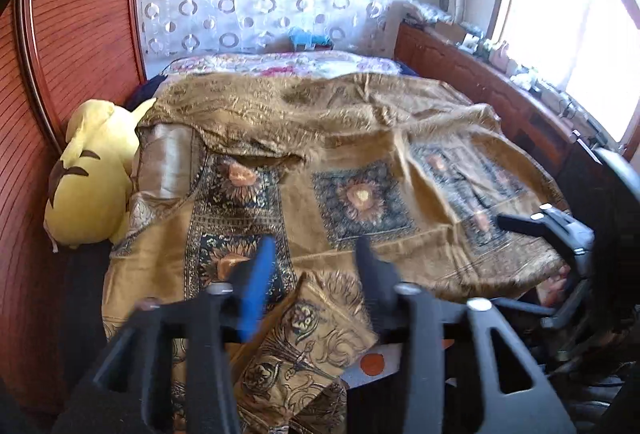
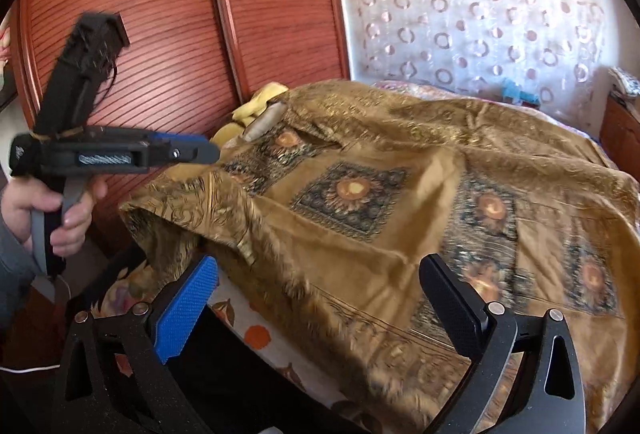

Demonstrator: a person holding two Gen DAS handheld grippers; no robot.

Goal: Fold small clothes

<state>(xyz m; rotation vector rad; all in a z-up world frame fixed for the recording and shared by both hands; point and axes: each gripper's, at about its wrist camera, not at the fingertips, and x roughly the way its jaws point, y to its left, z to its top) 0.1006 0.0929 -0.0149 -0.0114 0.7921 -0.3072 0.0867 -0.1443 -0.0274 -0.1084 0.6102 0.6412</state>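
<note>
A large gold-brown cloth with dark floral squares lies spread and rumpled over the bed; it also shows in the right wrist view. My left gripper is open above the cloth's near edge, with nothing between its blue pad and black pad. It shows from the side in the right wrist view, held by a hand above the cloth's left corner. My right gripper is wide open and empty above the cloth's near edge. It shows at the right edge of the left wrist view.
A yellow plush toy lies at the bed's left side against the red slatted wardrobe doors. A wooden cabinet with small items runs along the right under a bright window. A floral sheet with orange spots shows at the bed's front edge.
</note>
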